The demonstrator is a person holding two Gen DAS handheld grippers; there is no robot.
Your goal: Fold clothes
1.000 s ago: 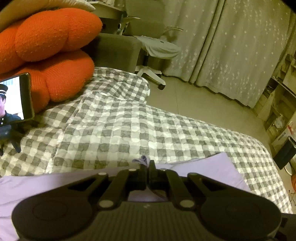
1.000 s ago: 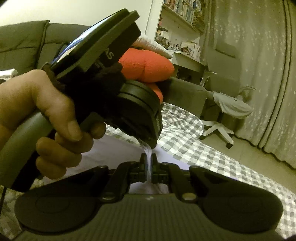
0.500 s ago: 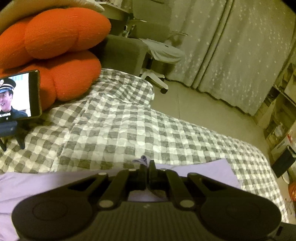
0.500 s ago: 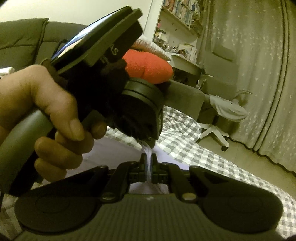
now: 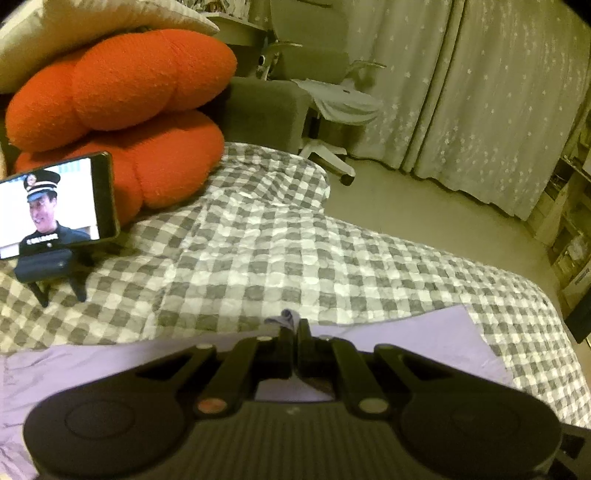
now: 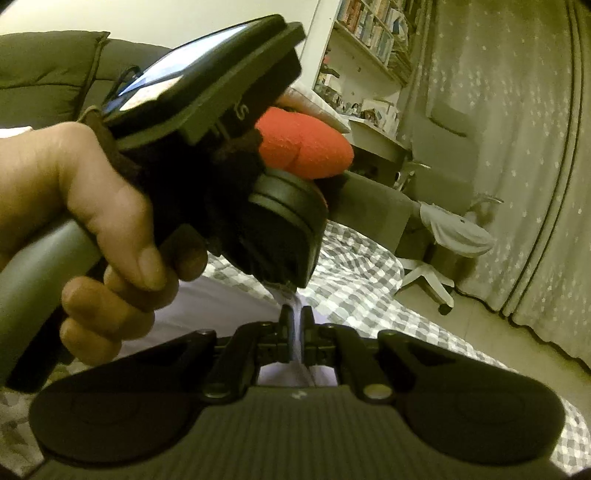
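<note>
Little had shifted since earlier; I kept both grippers, left (image 5: 294, 332) and right (image 6: 295, 317), pinching the lilac garment (image 5: 424, 336) edge side by side.

our left gripper (image 5: 295, 332) matte black, ribbed body, round side discs, silver pivot screws, right gripper (image 6: 295, 317) same build, bare left hand (image 6: 85, 221) on grey handle

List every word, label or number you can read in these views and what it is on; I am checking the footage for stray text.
"S": one pale letter on the edge of the black phone mount atop the other handheld tool; the letters beside it are blurred.
Caption strip on the video playing on the black phone on its small stand: too small to read.
Spines of the books on the white wall shelf: too blurred to read.
Nothing else legible.
</note>
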